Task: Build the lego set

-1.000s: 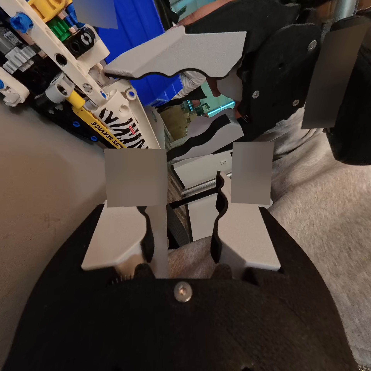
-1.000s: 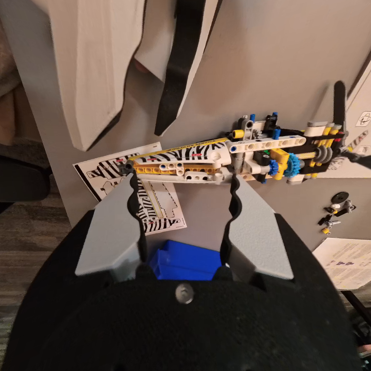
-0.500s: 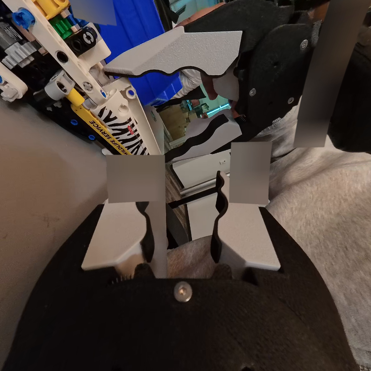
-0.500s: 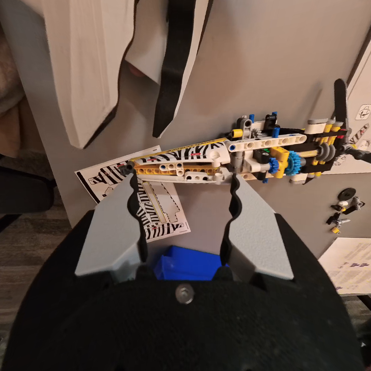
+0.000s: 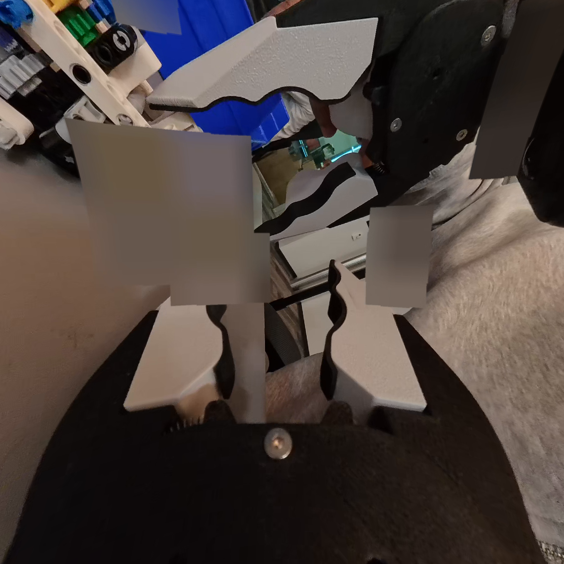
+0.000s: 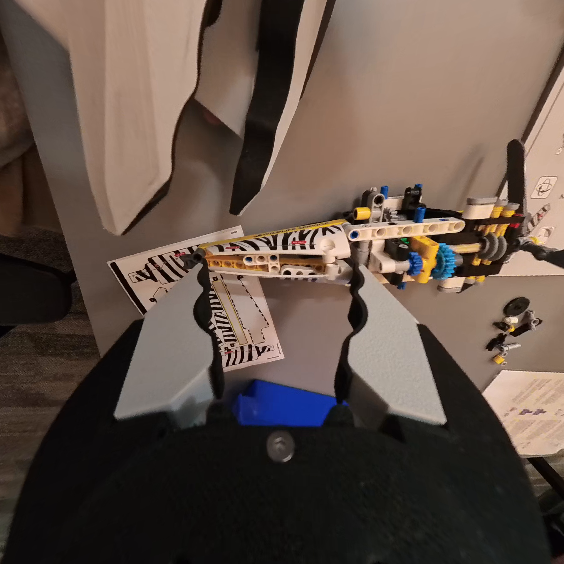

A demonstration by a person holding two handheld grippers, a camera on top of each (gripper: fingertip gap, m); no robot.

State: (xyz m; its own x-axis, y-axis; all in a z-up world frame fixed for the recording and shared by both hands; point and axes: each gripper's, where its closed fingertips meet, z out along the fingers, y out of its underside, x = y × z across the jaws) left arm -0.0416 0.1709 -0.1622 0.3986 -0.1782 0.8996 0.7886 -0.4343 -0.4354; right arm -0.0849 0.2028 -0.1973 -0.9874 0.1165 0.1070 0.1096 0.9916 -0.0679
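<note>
The lego model (image 6: 335, 253), a zebra-striped tail boom joined to a white, yellow and black body with blue gears, lies on the grey table (image 6: 396, 106). My right gripper (image 6: 276, 268) is open, and its fingertips reach the near edge of the tail boom, one at each end. I cannot tell whether they touch it. My left gripper (image 5: 274, 290) is open and empty, and a blur patch hides its left tip. In the right wrist view it hangs above the model (image 6: 177, 219). In the left wrist view the right gripper's upper finger (image 5: 274, 61) touches the model (image 5: 91, 76).
A zebra sticker sheet (image 6: 244, 320) lies under the tail. A blue bin (image 6: 283, 406) sits near the table edge. Small loose parts (image 6: 512, 326) and an instruction sheet (image 6: 534, 412) lie to the right. A grey sleeve (image 5: 488, 335) fills the right of the left wrist view.
The left gripper has edged closer to the model, which now sits higher and larger in its view. The right wrist view has shifted slightly. Both jaws stay as open as before.
</note>
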